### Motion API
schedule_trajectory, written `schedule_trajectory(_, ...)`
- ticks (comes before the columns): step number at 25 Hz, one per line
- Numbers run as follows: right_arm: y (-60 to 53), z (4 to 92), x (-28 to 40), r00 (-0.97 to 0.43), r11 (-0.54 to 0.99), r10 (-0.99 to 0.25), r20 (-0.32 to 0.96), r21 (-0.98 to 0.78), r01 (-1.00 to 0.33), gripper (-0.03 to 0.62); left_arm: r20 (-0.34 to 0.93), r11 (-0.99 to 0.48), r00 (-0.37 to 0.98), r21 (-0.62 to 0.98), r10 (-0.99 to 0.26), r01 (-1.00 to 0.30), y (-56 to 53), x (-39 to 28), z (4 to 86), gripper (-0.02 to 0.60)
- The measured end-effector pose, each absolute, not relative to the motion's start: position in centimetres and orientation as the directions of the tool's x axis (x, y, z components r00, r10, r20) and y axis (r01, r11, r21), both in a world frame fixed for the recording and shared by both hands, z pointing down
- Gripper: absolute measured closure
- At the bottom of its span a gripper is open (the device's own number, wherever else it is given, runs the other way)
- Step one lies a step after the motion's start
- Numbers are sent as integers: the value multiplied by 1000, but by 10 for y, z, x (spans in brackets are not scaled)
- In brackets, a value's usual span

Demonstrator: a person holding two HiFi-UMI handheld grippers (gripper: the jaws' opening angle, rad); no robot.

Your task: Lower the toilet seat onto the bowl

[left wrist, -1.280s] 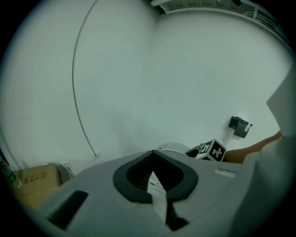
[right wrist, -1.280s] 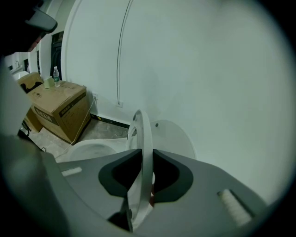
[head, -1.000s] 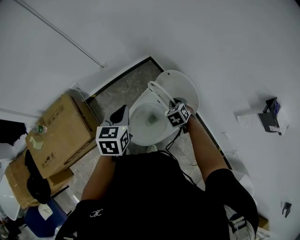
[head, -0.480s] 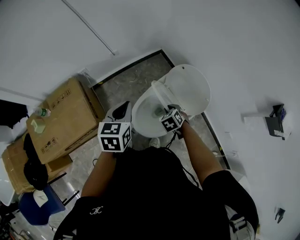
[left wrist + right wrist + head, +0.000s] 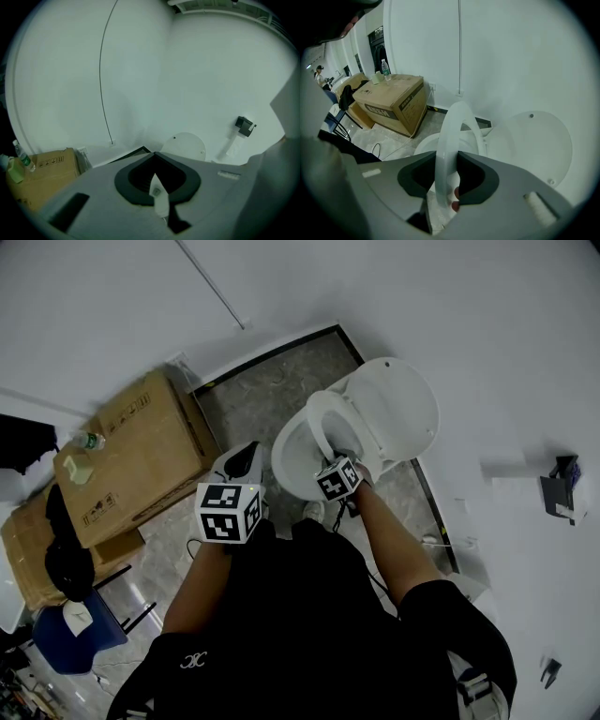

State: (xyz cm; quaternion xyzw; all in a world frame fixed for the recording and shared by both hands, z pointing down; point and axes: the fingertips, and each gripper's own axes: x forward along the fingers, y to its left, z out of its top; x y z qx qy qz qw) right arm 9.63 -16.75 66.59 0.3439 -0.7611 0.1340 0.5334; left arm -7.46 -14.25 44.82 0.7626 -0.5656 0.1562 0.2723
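The white toilet bowl (image 5: 292,470) stands in the corner with its lid (image 5: 403,413) leaning back against the wall. The seat ring (image 5: 323,427) hangs tilted between lid and bowl. My right gripper (image 5: 345,457) is at the ring's front edge. In the right gripper view the seat ring (image 5: 452,133) runs edge-on between the jaws of that gripper (image 5: 449,157); both tips still touch it while the jaws are opening. My left gripper (image 5: 246,457) hovers beside the bowl's left rim, its jaws (image 5: 154,153) shut on nothing, pointing toward the lid (image 5: 185,145).
Cardboard boxes (image 5: 131,460) stand left of the toilet, a bottle (image 5: 87,440) on top. A blue chair (image 5: 66,638) is at the lower left. A paper holder (image 5: 560,486) hangs on the right wall. A cable (image 5: 459,47) runs down the wall behind.
The seat ring has swung down away from the lid toward the bowl, with my right gripper moving down and toward me. The left gripper has stayed beside the bowl.
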Motion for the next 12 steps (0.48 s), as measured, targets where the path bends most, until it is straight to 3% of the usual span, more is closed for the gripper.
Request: schedule_trajectory(12, -141, 706, 66, -220, 750, -307, 926, 93, -655, 442, 602, -211, 340, 276, -722, -938, -133, -70, 493, 572)
